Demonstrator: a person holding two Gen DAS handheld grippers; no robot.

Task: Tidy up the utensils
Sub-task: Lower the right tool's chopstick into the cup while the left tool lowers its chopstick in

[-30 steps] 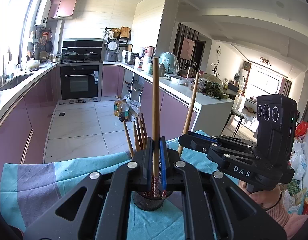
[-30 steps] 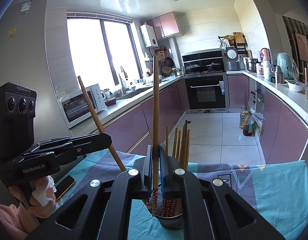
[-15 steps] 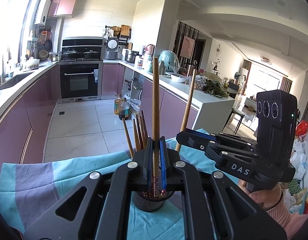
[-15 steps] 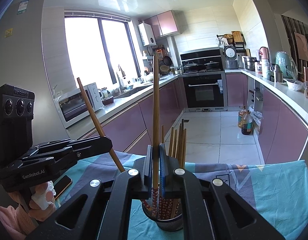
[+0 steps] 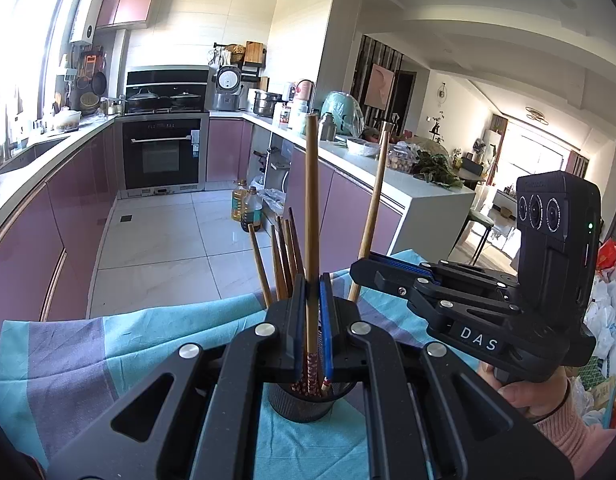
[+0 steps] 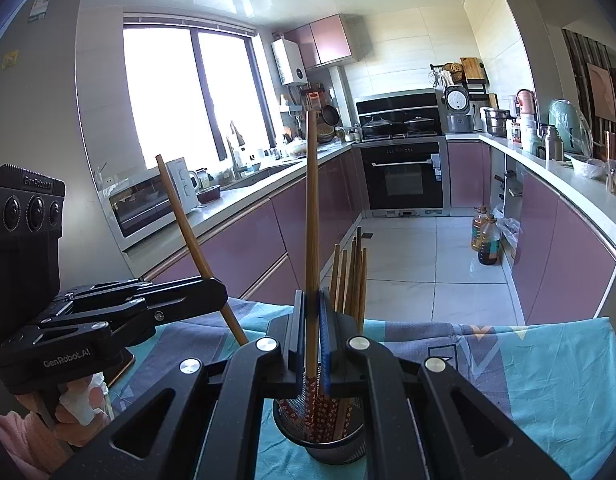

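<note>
Chopsticks stand in the mesh holder on the teal cloth (several already inside); the left gripper and right gripper each clamp 1 upright chopstick above it.

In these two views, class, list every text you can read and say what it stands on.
"DAS": side of the right gripper.
"GenRobot.AI": side of the left gripper.
"GenRobot.AI", partly legible: top of the camera block on that gripper.
Green sticker and yellow sticker on the refrigerator: too small to read.
Oven label: too blurred to read.
</note>
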